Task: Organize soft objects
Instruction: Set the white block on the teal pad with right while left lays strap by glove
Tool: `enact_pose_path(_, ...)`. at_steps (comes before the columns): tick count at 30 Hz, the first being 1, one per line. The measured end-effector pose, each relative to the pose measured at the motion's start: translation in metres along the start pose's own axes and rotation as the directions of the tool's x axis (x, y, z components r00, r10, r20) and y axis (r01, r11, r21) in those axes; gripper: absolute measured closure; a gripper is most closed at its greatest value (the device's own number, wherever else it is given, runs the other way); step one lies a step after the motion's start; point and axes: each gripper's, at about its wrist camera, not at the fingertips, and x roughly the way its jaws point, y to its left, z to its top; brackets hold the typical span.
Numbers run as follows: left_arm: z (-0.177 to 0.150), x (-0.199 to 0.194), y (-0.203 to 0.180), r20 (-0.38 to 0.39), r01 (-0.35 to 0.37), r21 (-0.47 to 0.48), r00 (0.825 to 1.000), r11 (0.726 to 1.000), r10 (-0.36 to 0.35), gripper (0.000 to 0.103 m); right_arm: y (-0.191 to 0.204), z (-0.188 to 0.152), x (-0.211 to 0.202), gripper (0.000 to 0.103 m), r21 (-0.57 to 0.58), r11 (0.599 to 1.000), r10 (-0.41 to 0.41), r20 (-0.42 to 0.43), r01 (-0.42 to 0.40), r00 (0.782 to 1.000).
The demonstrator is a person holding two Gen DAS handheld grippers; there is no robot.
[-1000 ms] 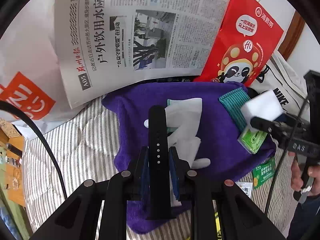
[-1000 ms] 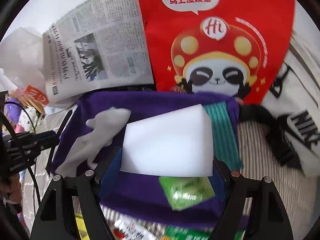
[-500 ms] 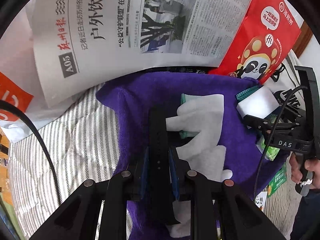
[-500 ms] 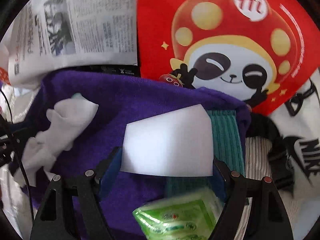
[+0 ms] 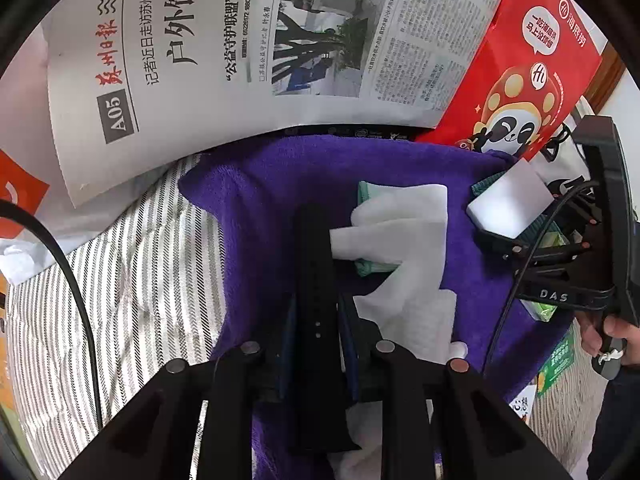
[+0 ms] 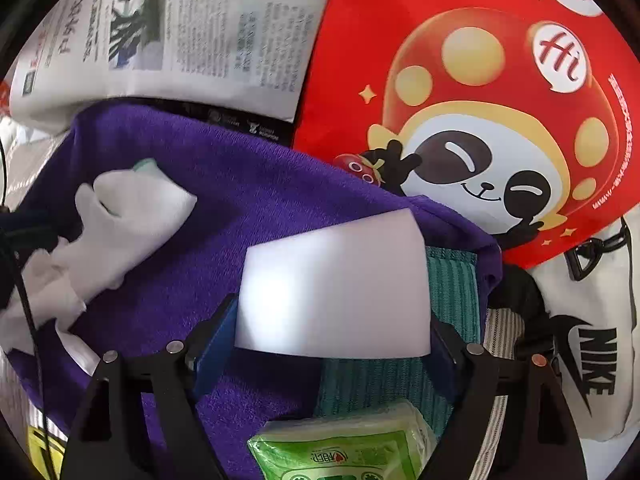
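My left claw (image 5: 316, 344), nearly closed, grips a black perforated rubber watch strap (image 5: 314, 280) above the purple fleece towel (image 5: 260, 200) on the striped bed (image 5: 140, 280). My right claw (image 6: 332, 344), spread wide and just eased wider, clasps a white rectangular foam sponge (image 6: 336, 288) over that towel.

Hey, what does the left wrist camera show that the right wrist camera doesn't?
Only the left wrist view shows the black strap shut in the left gripper, the striped bedding, and the right gripper from outside with a hand on it.

Only the right wrist view shows the green tissue pack clearly and the white bag's logo.

Both show the purple towel, white glove, white sponge in the right gripper, newspaper and red panda bag.
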Motion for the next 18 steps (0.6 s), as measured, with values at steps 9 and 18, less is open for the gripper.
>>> enact_pose_path(9,-0.006,-0.010,-0.010,-0.023,0.021,0.028,1.000,0.999,-0.020,0.064,0.010,-0.010,-0.014,0.015,-0.059,0.998,0.011,0.028,-0.009,1.000)
enact_pose_path(18,-0.018,-0.040,-0.019,-0.009,-0.033,0.049,0.999,0.998,0.033,0.046,0.004,-0.030,-0.064,0.014,-0.032,0.999,0.022,0.101,-0.019,0.995)
